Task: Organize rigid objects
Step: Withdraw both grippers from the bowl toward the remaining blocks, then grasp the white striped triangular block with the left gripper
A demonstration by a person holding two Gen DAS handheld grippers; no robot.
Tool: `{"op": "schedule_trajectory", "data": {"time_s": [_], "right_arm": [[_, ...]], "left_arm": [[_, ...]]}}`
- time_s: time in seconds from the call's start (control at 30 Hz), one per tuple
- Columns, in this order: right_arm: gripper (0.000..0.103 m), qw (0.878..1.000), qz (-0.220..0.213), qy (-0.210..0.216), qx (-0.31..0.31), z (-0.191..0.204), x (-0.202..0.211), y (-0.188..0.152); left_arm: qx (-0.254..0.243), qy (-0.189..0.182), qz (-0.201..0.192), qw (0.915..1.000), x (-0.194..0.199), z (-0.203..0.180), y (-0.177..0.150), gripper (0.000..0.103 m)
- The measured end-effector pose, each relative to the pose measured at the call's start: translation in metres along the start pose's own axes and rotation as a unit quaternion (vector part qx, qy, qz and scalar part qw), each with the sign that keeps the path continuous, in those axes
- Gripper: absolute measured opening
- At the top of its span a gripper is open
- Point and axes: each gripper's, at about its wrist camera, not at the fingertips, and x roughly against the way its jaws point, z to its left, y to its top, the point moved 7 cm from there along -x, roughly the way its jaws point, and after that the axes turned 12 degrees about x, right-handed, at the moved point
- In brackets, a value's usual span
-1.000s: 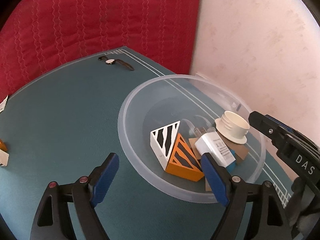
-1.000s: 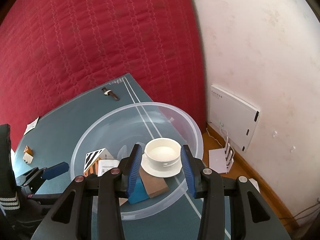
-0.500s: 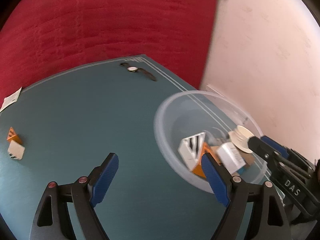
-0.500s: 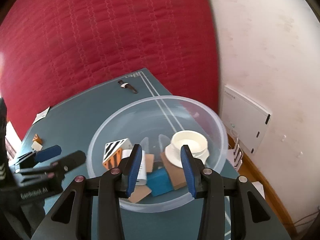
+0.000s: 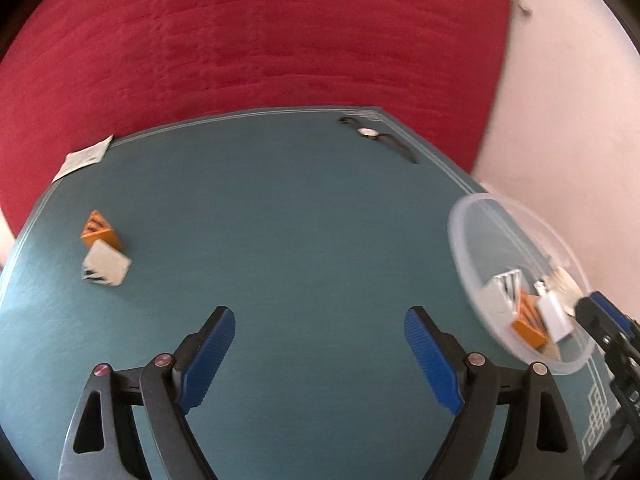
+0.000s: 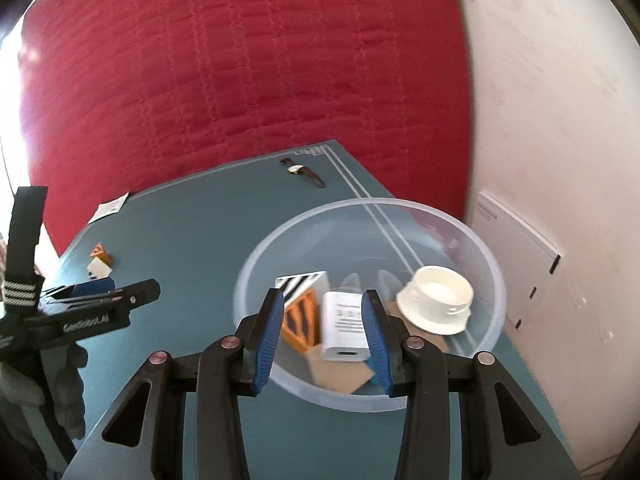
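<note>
Both grippers empty above the teal mat [image 5: 304, 240]; sorting partly done.

Left gripper [image 5: 320, 338] spread wide, nothing between its pads, over bare mat; right gripper [image 6: 322, 330] narrow with a clear gap, gripping nothing, above the near rim of the clear bowl [image 6: 448, 216]; bowl holds striped wedges, white charger [image 6: 344, 326], white cap [image 6: 436, 298], brown card; orange wedge [image 5: 100, 234] touching white wedge [image 5: 105, 268] at mat's far left; wristwatch [image 5: 376, 136] near far edge; paper slip [image 5: 82, 158] at the corner.

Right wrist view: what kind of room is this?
Probably a home room, not a lab. A red quilted cover hangs behind the teal mat, a wristwatch lies on it, and a white router leans by the plastered wall.
</note>
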Motion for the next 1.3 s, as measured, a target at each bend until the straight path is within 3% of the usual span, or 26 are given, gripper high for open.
{"op": "schedule_trajectory", "data": {"time_s": [0.63, 1.13, 1.3], "right_arm": [[0.048, 0.994, 0.026, 0.095, 0.054, 0.093, -0.016, -0.011], [0.053, 0.985, 0.056, 0.143, 0.077, 0.130, -0.029, -0.028], [0.053, 0.984, 0.055, 0.151, 0.077, 0.135, -0.030, -0.026]], "left_arm": [[0.098, 0.085, -0.009, 0.9915, -0.007, 0.093, 0.019, 0.095], [0.207, 0.175, -0.016, 0.9625, -0.018, 0.173, 0.042, 0.095], [0.210, 0.219, -0.034, 0.9521, -0.027, 0.185, 0.056, 0.095]]}}
